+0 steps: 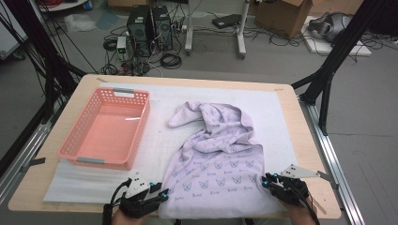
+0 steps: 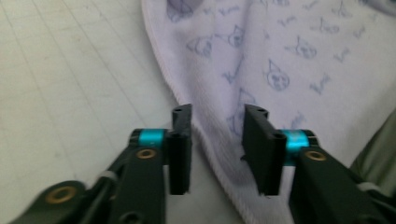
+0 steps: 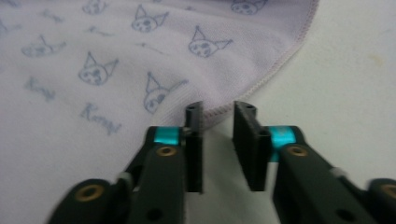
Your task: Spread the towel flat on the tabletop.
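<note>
1. Left gripper (image 1: 163, 194) sits at the near table edge in the high view, at the towel's (image 1: 217, 161) near-left corner. Person's hand under it comes in from the bottom.
2. Left gripper view: jaws stand apart, a clear gap between them. Towel (image 2: 280, 60) hem runs diagonally down through that gap; cloth lies under and between the jaws, pads not pressing on it. Reads as open.
3. Right gripper (image 1: 266, 180) is at the near right side of the towel in the high view, tips pointing in at its right edge.
4. Right gripper view: jaws stand close together, a narrow gap left between them. Towel (image 3: 93, 70) hem curves past just in front of the tips; left jaw tip is at the hem, right jaw tip over bare mat. No cloth visible in the gap; whether the tips touch the hem, can't tell from this angle. Jaws at their closed end, nothing clamped.
5. Towel: lilac, printed with small cat faces and script. Near half lies flat on the white mat (image 1: 159, 140); far half is bunched and folded over toward the middle of the table (image 1: 300, 140). Near edge reaches the table's near rim, between the two grippers.
6. Pink plastic basket (image 1: 141, 119) stands on the mat left of the towel, well apart from the right gripper, nearer the left one but not touching. Inside looks empty.
</note>
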`<state>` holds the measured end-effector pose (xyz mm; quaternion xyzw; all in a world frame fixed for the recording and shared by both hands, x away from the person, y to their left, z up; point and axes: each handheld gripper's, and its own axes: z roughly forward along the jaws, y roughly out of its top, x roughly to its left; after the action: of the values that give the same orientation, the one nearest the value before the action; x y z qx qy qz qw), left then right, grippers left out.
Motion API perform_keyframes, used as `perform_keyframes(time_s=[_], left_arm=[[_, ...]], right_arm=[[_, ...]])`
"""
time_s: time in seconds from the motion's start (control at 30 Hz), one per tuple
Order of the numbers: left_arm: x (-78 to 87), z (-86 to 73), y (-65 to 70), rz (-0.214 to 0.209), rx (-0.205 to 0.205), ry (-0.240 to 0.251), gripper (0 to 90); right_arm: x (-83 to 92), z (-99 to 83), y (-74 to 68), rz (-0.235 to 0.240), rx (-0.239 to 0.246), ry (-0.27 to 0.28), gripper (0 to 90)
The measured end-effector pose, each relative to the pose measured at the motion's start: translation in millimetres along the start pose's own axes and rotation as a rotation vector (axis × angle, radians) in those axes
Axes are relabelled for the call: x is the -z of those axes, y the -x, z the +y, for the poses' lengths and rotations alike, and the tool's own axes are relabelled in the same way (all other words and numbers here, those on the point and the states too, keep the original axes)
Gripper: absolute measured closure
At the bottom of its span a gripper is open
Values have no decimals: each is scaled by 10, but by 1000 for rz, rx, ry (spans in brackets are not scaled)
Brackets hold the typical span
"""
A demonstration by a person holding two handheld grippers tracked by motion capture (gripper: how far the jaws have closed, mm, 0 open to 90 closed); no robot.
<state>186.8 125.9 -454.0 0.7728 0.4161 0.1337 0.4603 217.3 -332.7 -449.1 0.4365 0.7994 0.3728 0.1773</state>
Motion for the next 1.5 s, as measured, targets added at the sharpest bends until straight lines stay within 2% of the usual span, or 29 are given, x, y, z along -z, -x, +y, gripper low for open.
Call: perform_keyframes(time_s=[0.03,0.2,0.3,0.33,0.4,0.47,0.53,0.57,0.6,0.67,0.73,0.77,0.8,0.83,0.9,0.97,1.0,1.1,1.13,1.17,1.2,1.23,1.3,1.33,1.37,1.43,1.5], left_arm=[[-20,17,0,3,5,10,531],[-126,113,-34,15,7,28,482],[-189,169,-91,23,22,33,479],[-207,190,-106,28,25,37,478],[-251,225,-131,34,26,35,478],[-296,245,-143,34,35,24,474],[-352,247,-139,31,40,3,471],[-374,250,-122,35,25,-12,477],[-379,254,-98,45,5,-14,489],[-375,249,-62,69,-32,-29,638],[-351,248,-60,58,-23,-43,828],[-334,245,-56,58,-30,-48,838],[-302,232,-44,54,-33,-55,844],[-278,220,-38,45,-34,-57,845],[-193,175,-25,35,-37,-65,846],[-102,142,-31,29,-31,-64,846],[-62,123,-30,22,-32,-64,845],[22,70,-29,8,-37,-61,840],[28,63,-27,2,-36,-58,833],[27,63,-27,1,-41,-56,809],[19,65,-25,-3,-35,-52,745],[7,68,-27,-6,-31,-46,682],[-18,80,-31,0,-22,-20,584],[-24,87,-36,-1,-14,-11,538],[-32,97,-43,1,-10,-1,524],[-56,121,-61,4,-4,14,495],[-91,148,-81,5,5,23,487]], right_arm=[[20,1,6,17,-2,-12,900],[272,-162,21,-9,12,-48,900],[409,-273,96,-11,-33,-4,884],[428,-274,114,-13,-46,14,798],[414,-231,128,2,-73,54,706],[348,-165,97,14,-75,72,613],[251,-102,61,36,-66,78,598],[200,-72,42,43,-62,74,595],[147,-48,28,44,-58,65,611],[53,-21,15,46,-79,38,629],[-1,-16,16,38,-82,14,729],[2,-13,26,25,-71,14,777],[9,-14,38,25,-80,8,874],[16,-24,56,39,-66,6,895],[31,-30,60,39,-73,4,893],[58,-29,62,16,-74,19,773],[77,-22,71,14,-79,38,750],[117,17,56,25,-87,85,624],[100,27,46,43,-92,93,599],[70,36,30,60,-91,83,565],[28,44,4,64,-83,62,552],[-17,47,-17,63,-72,43,562],[-80,50,-61,47,-48,14,662],[-69,53,-65,41,-30,8,834],[-54,46,-62,43,-24,-2,898],[3,11,-50,52,-21,-16,900],[100,-48,-42,33,-7,-29,900]])
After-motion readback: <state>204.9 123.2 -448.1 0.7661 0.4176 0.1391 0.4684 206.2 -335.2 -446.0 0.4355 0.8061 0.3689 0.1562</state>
